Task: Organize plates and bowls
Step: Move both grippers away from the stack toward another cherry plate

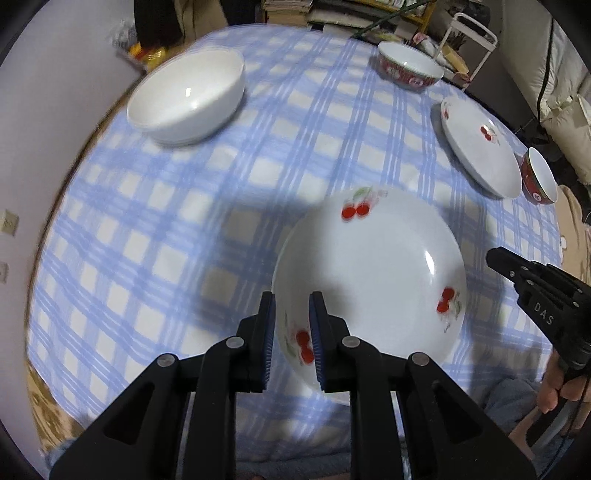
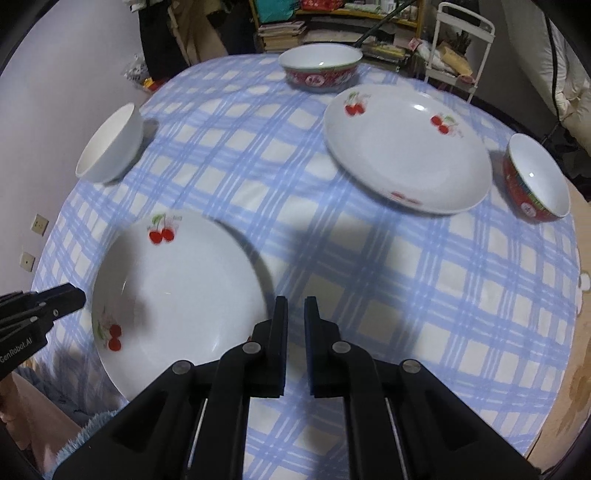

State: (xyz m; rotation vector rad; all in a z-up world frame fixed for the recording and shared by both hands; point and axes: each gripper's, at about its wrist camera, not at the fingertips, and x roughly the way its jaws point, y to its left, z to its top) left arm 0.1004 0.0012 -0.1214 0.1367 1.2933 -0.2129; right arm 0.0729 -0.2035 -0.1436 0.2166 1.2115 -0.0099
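A white plate with cherry prints (image 1: 376, 273) (image 2: 177, 295) hangs slightly above the checked tablecloth (image 1: 155, 229) at the near side. My left gripper (image 1: 291, 295) (image 2: 70, 295) is shut on its left rim. A second cherry plate (image 1: 480, 147) (image 2: 406, 155) lies farther right. A plain white bowl (image 1: 188, 96) (image 2: 110, 144) stands at the far left. A large red bowl (image 1: 410, 68) (image 2: 319, 70) sits at the far edge, and a small red bowl (image 1: 539, 177) (image 2: 535, 177) at the right edge. My right gripper (image 2: 295, 301) (image 1: 495, 256) hovers shut and empty just right of the held plate.
The round table ends close to the bowls on every side. A wall (image 1: 55, 110) runs along the left. Shelves of books (image 2: 284, 33) and a white rack (image 2: 461, 40) stand behind the table. A person's hand (image 1: 557, 380) holds the right gripper.
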